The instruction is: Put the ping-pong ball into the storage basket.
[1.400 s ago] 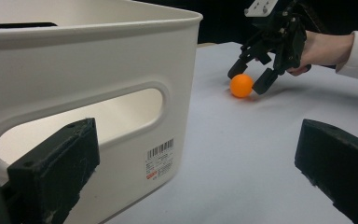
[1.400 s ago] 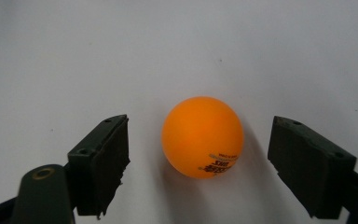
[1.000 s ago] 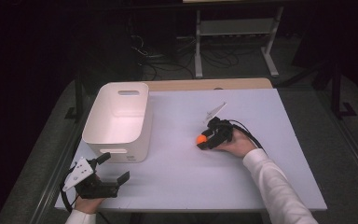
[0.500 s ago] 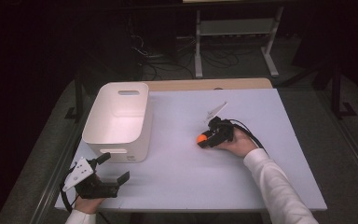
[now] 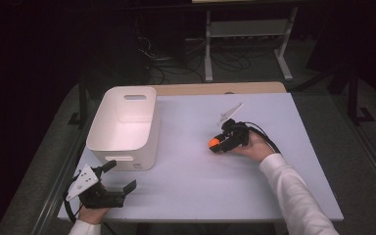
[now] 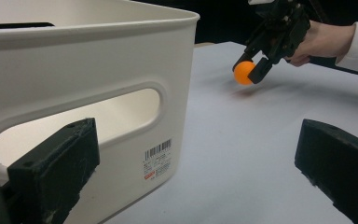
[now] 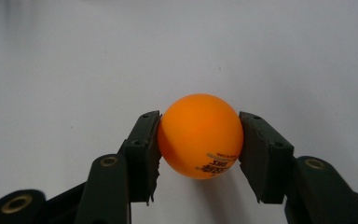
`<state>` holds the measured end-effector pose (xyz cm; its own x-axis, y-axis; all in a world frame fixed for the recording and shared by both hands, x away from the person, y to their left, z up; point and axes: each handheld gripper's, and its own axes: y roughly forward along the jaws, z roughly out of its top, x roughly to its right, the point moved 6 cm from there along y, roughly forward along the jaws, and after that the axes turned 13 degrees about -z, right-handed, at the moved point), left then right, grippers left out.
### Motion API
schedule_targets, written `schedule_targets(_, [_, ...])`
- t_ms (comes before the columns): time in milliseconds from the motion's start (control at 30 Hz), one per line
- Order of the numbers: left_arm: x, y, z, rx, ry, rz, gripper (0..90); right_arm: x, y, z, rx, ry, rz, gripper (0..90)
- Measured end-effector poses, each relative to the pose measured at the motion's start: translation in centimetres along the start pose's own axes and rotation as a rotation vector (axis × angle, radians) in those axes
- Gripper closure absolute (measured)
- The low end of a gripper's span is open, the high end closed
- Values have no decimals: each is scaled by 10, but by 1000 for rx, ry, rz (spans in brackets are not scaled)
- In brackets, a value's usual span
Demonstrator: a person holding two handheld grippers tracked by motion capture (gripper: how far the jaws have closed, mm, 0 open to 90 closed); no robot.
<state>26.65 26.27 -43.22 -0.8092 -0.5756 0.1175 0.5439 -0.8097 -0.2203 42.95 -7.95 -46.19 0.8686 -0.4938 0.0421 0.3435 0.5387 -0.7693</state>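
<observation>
your right claw [image 5: 217, 145] is clamped on the orange ping-pong ball [image 5: 214, 143], both pads pressing its sides; the jaws have just been closing onto it. in the left gripper view the ball [image 6: 244, 73] hangs a little above the surface [image 5: 191, 181], its shadow beneath, right of the middle. your left claw [image 5: 120, 177] rests at the near left corner, jaws wide apart with nothing between them, just beside the white plastic bin [image 5: 122, 147] by the left edge.

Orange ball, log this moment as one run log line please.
right gripper: shut on orange ball, jaws just closed | ball: lifted off table | left gripper: open, by white bin
</observation>
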Motion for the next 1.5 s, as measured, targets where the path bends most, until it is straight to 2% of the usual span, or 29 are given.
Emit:
schedule_targets(300, [1,0,0,4,-6,-1,0,-3,-9,12,4,-22,3,494])
schedule_targets(567, [1,0,0,5,-6,-1,0,-5,-24,25,27,-41,12,495])
schedule_targets(1000, [1,-1,1,7,-6,1,0,-9,-37,41,21,-64,21,495])
schedule_targets(1100, [1,-1,1,6,-5,2,0,-12,-40,45,6,-60,26,495])
schedule_targets(1167, [1,-1,1,6,-6,2,0,-12,-41,50,21,-87,22,495])
schedule_targets(1267, [1,-1,1,7,-5,3,0,-13,-43,52,17,-82,27,495])
schedule_targets(1500, [1,-1,1,5,-5,3,0,-15,-46,62,41,-104,24,494])
